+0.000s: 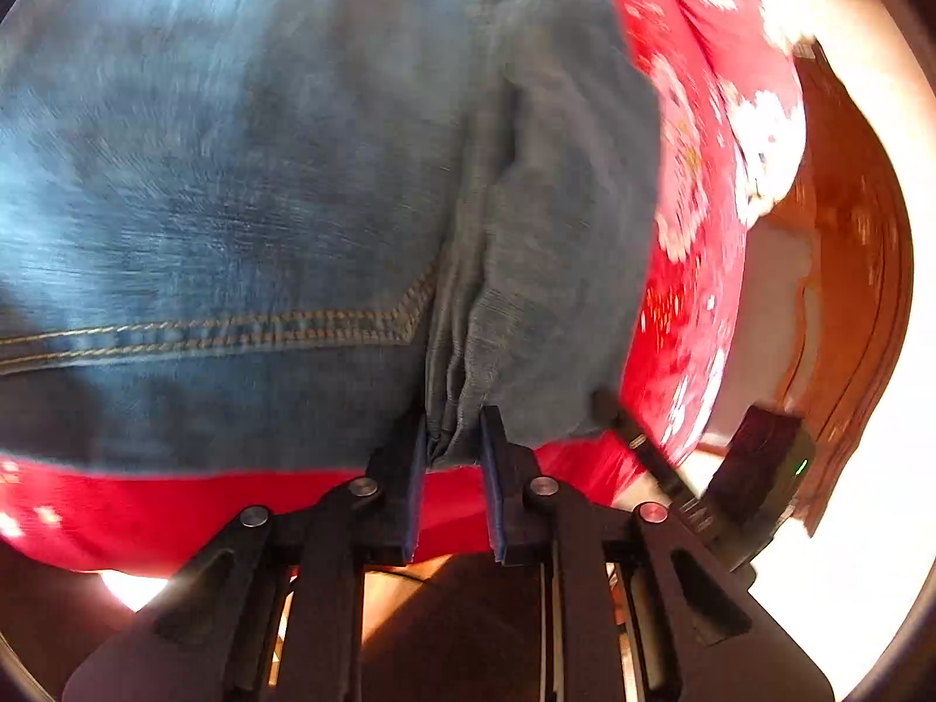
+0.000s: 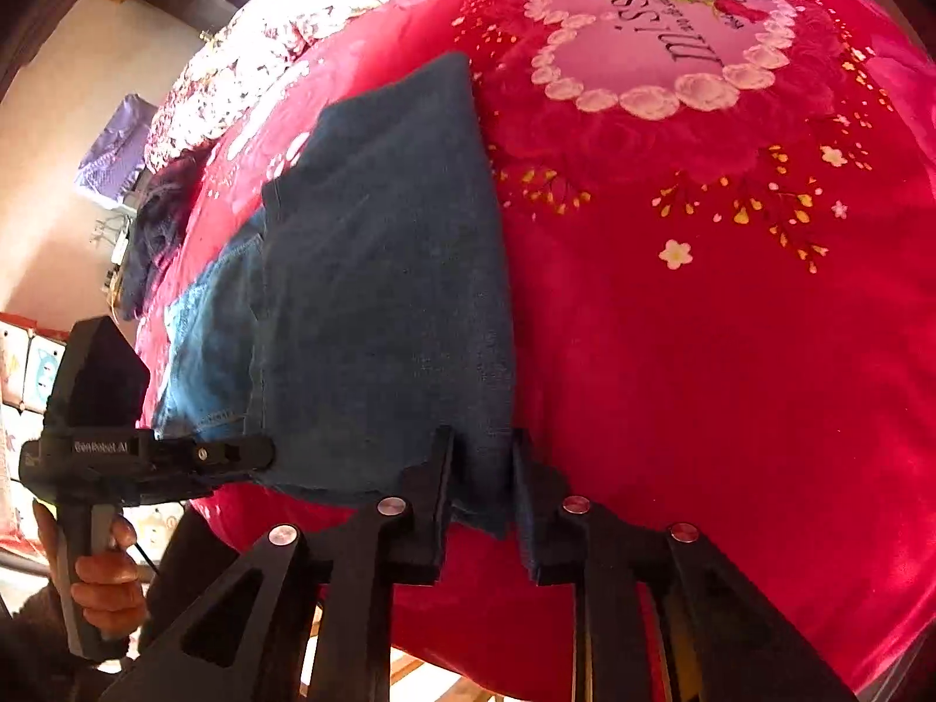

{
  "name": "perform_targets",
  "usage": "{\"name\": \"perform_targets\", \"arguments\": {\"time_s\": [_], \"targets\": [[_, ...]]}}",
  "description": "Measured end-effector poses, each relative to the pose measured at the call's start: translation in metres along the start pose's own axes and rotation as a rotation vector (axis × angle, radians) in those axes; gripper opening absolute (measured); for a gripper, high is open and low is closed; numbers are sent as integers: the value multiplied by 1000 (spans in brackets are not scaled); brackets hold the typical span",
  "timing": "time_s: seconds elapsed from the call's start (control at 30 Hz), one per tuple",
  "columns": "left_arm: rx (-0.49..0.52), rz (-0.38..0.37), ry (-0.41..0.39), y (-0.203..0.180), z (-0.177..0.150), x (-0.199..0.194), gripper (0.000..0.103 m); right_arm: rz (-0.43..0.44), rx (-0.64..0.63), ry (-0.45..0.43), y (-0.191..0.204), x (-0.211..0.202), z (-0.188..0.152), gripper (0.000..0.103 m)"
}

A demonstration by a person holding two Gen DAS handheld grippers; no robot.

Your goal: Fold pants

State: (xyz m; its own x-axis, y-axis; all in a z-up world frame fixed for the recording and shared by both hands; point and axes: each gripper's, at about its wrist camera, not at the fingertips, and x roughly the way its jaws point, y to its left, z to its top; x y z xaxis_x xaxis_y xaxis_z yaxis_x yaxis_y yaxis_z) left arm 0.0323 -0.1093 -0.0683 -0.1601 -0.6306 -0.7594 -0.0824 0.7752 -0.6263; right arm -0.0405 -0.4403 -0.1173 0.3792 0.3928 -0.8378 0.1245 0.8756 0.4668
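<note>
**Both grippers pinching the near edge of half-folded jeans on a red bed blanket**

Black linkage arms and blue-padded jaws fill the foreground of each wrist view. The left gripper (image 1: 455, 450) has its jaws drawn narrow onto a bunched ridge of denim at the near edge of the pants (image 1: 245, 175). The right gripper (image 2: 482, 468) likewise has its jaws closed in on the near hem corner of the same pants (image 2: 386, 292), a short way along that edge from the left gripper, whose body and the holding hand (image 2: 108, 579) show in the right wrist view.

Position. The pants lie on the red floral blanket (image 2: 702, 351) of a bed, near its front edge; a round rose-bordered emblem (image 2: 661, 41) sits well beyond the pants' far end. A second dark garment (image 2: 158, 234) lies apart from the pants, toward the pillow end.

Appearance. The denim is mid-blue and faded on the outer face, with double tan topstitching (image 1: 222, 330) running across it; a darker, duller panel is laid over the lighter layer, suggesting a fold under way. The fabric looks thick and moderately stiff.

Technique. Judged from these views, the step is carrying the gripped edge over. Both grips should rise together and travel level, keeping the edge taut between them so layers do not slip, then be lowered square to the underlying edge before release.
</note>
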Motion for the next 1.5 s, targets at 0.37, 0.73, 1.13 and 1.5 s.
{"name": "perform_targets", "arguments": {"time_s": [0.37,0.73,1.13,1.5], "targets": [[121,7,-70,-7,-11,-22,25,85,16,-118,33,-10,9,25],[182,14,-57,11,-15,-37,28,-51,70,-134,46,-3,-7,48],[-63,-24,-404,152,-20,-179,58,-101,-536,-138,234,61,-39,54],[-200,-161,-302,209,58,-160,58,-230,-947,-89,347,132,-105,59]]}}
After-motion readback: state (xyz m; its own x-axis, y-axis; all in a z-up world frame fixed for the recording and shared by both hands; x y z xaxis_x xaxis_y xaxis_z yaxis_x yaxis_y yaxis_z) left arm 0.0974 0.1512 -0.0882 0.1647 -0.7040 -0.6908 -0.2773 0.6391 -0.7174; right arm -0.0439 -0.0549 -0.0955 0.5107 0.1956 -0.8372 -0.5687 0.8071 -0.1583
